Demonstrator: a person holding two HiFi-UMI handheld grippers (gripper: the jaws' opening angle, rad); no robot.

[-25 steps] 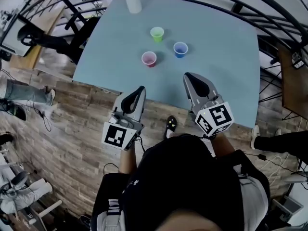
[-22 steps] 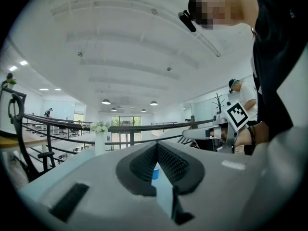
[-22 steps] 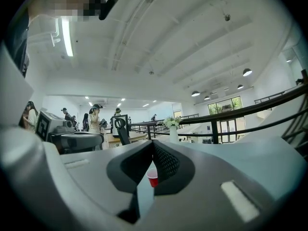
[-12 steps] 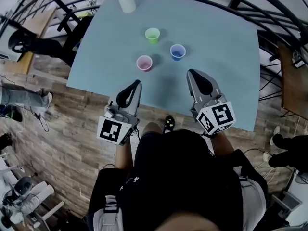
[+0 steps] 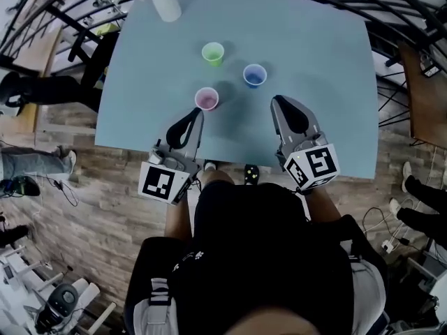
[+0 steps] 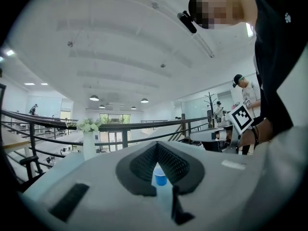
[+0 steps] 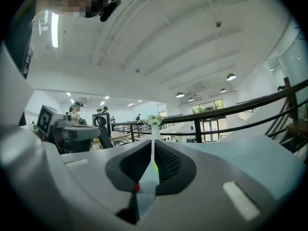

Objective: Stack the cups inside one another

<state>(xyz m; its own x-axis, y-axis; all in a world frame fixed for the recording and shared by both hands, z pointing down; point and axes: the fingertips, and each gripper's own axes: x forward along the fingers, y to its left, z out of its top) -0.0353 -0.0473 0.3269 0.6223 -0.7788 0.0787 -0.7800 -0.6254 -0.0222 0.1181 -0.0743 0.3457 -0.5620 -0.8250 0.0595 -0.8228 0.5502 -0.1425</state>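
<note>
The pink cup [image 5: 206, 99], green cup [image 5: 212, 52] and blue cup [image 5: 254, 75] look light and thin (pinch one wall at the rim, gently), while the left gripper [image 5: 198, 114] and right gripper [image 5: 276, 102] have their jaws closed, empty.

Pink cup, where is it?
In the head view, the pink cup stands on the light blue table, just beyond the left tool, nearer the person than the green cup and blue cup.
</note>
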